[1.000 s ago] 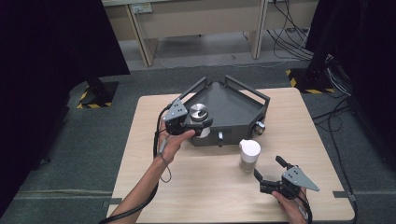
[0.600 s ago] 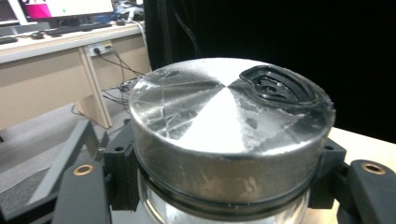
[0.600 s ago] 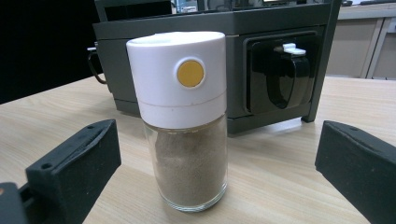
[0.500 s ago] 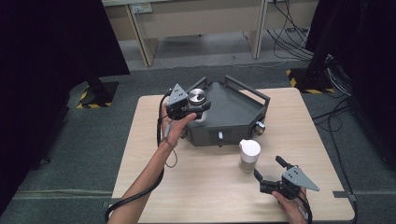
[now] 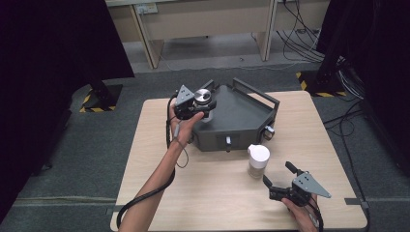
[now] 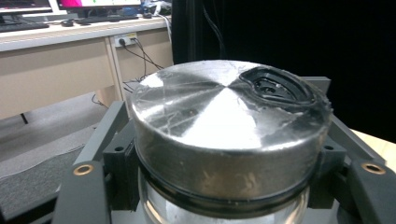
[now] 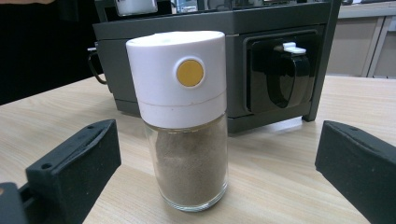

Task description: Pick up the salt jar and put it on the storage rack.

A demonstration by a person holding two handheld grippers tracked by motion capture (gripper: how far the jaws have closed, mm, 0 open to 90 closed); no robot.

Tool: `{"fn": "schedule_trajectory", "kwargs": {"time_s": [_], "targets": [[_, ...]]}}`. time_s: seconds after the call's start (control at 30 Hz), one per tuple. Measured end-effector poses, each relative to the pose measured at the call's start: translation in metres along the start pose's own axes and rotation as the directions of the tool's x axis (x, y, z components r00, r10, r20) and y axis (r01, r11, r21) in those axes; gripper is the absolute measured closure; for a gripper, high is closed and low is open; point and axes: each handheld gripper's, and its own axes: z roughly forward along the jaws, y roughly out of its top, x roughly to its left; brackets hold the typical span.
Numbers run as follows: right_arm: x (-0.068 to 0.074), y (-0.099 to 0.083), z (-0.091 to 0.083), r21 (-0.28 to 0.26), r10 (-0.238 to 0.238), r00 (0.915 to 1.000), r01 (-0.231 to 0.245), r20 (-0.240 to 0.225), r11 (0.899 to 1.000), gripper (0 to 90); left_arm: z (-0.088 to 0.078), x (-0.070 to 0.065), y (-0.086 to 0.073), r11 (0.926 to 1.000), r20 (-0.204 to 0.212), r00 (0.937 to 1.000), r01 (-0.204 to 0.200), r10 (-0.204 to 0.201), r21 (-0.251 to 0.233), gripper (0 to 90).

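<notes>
Grey carpet and dark curtains ring a pale wooden surface (image 5: 217,193), with beige desks and trailing cables behind it. On its far half sits a dark grey, wedge-shaped metal box (image 5: 237,118) with a handle bar along its back edge.

At the box's near-left corner the left gripper (image 5: 192,104) carries a round jar with a brushed-metal lid (image 5: 202,96) — its jaws are closed in on it, pressing on either side just under the lid, as the left gripper view shows. The jar stands upright, long axis vertical, lid uppermost; its glass body is cut off at the bottom of that view, so its contents cannot be made out. A dark, oval plastic inset (image 6: 275,86) sits in the lid near its rim.

Near the surface's front right, the right gripper (image 5: 283,180) rests low with its jaws spread wide and nothing between them. Just ahead stands a glass shaker with a white cap and a yellow dot (image 7: 184,112) — upright, holding brown powder, untouched, well clear of either jaw. Behind it, a black latch (image 7: 280,74) sits in the box's front wall.
</notes>
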Motion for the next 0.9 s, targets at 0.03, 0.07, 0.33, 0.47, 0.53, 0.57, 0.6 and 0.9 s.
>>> {"fn": "schedule_trajectory", "kwargs": {"time_s": [0.03, 0.07, 0.33, 0.47, 0.53, 0.57, 0.6, 0.9], "targets": [[0.000, 0.000, 0.000, 0.000, 0.000, 1.0000, 0.000, 0.000, 1.000, 0.2, 0.001, 0.000, -0.001, 1.0000, -0.004, 1.0000, 0.001, -0.001, 0.000, 30.7], [0.000, 0.000, 0.000, 0.001, 0.001, 1.0000, -0.001, 0.000, 1.000, 0.2, 0.002, 0.000, -0.002, 1.0000, -0.005, 1.0000, 0.000, 0.000, 0.002, 30.7], [0.000, 0.000, 0.000, 0.001, 0.001, 1.0000, -0.001, -0.001, 1.000, 0.2, 0.011, -0.002, -0.008, 0.9998, -0.023, 0.9996, -0.014, 0.015, 0.015, 30.7], [0.000, 0.000, 0.000, 0.003, 0.002, 1.0000, -0.002, -0.002, 1.000, 0.2, 0.014, 0.000, -0.011, 0.9994, -0.018, 0.9993, -0.033, 0.033, 0.012, 30.7], [0.000, 0.000, 0.000, 0.003, 0.002, 1.0000, -0.002, -0.002, 1.000, 0.2, 0.014, -0.001, -0.012, 0.9996, -0.026, 0.9994, -0.025, 0.025, 0.015, 30.7], [0.000, 0.000, 0.000, 0.003, 0.002, 1.0000, -0.002, -0.002, 1.000, 0.2, 0.015, -0.001, -0.013, 0.9997, -0.028, 0.9993, -0.022, 0.022, 0.013, 30.7], [0.000, 0.000, 0.000, 0.003, 0.002, 1.0000, -0.002, -0.002, 1.000, 0.1, 0.015, 0.000, -0.014, 0.9995, -0.027, 0.9993, -0.027, 0.027, 0.014, 30.7], [0.000, 0.000, 0.000, 0.005, 0.001, 1.0000, -0.001, -0.002, 1.000, 0.2, 0.014, -0.002, -0.019, 0.9999, -0.037, 0.9993, -0.012, 0.012, 0.008, 30.6]]}}
